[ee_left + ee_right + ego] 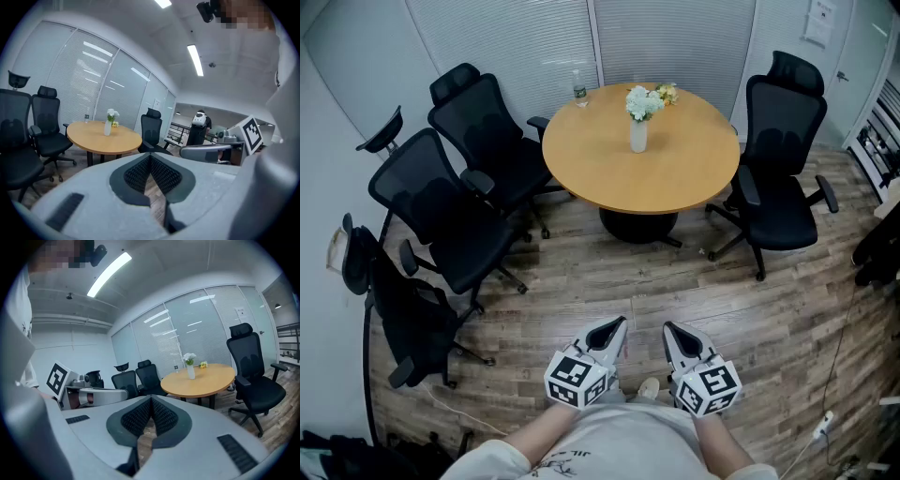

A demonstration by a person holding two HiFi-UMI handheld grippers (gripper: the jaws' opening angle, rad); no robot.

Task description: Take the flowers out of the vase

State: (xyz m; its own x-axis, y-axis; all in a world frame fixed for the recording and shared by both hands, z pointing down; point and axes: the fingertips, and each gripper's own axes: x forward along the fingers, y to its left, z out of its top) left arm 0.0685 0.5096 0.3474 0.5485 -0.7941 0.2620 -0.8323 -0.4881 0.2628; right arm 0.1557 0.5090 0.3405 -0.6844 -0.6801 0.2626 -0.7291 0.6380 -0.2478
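Observation:
A white vase [638,134] with white flowers [642,102] stands upright on the round wooden table [675,178] at the far side of the room. A small yellow bunch [667,92] lies on the table behind the vase. The vase [108,128] and flowers [111,114] show small in the left gripper view, and the vase [191,371] shows again in the right gripper view. My left gripper [619,325] and right gripper [670,330] are held close to my body, far from the table. Both are shut, pads together, with nothing between them.
Black office chairs stand around the table: three on the left [487,131], [441,216], [403,309] and one on the right [783,159]. A clear bottle [578,89] stands at the table's far left edge. Wooden floor [656,281] lies between me and the table.

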